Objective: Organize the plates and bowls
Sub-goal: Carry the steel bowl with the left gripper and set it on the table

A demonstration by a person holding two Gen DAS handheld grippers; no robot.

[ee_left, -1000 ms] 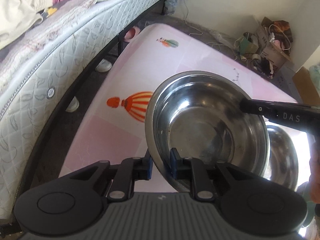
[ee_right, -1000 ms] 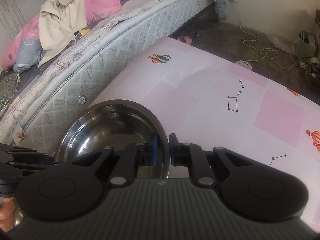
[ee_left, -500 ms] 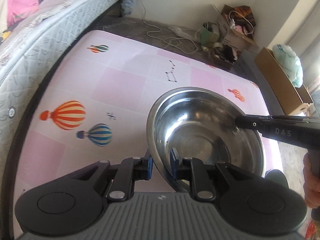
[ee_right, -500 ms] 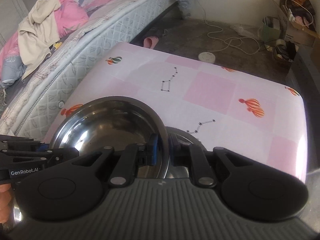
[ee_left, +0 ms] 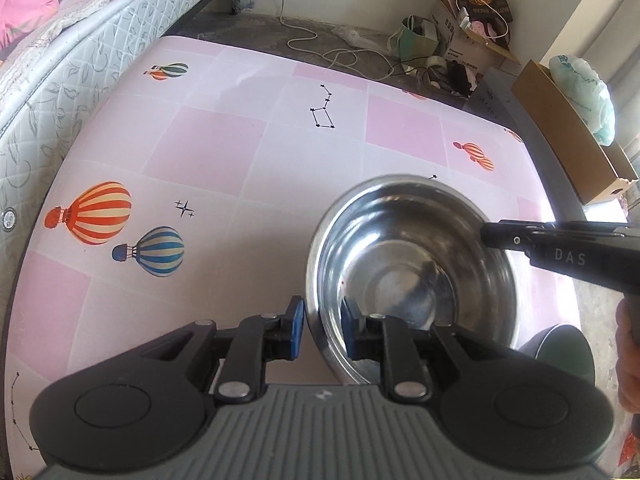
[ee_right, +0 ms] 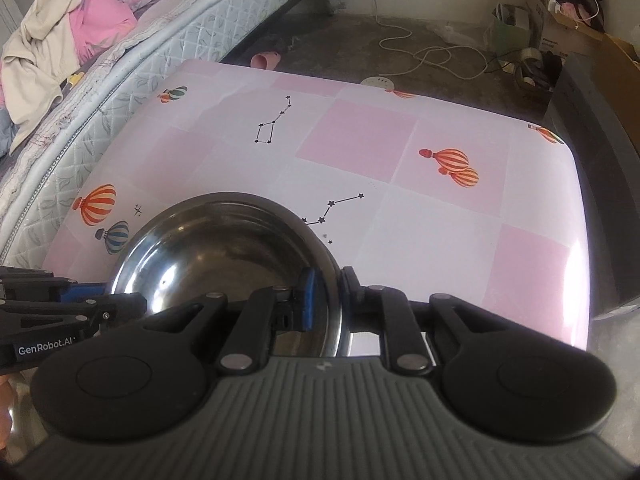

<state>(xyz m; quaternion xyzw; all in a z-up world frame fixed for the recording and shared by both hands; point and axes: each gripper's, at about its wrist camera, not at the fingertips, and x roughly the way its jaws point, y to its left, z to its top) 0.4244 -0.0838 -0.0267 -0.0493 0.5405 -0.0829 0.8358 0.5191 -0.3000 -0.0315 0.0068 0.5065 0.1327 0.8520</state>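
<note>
A shiny steel bowl sits low over the pink balloon-print table, upright, toward its near right part. My left gripper straddles the bowl's near-left rim, one blue pad outside and one inside. Its jaws are opening, with the pads still at the rim. Across the bowl, the right gripper reaches in from the right. In the right wrist view the bowl has its right rim between the right gripper's pads. These jaws are opening too and still hug the rim. The left gripper shows at the bowl's left.
A quilted mattress with bedding runs along the table's left side. Cardboard boxes, bags and a white cable lie on the floor beyond. A dark round object stands off the table's right edge. A person's hand holds the right gripper.
Both grippers have carried the bowl across the table, away from the bed. A second steel bowl seen beneath it earlier is out of sight. Both pairs of pads stand slightly wider.
</note>
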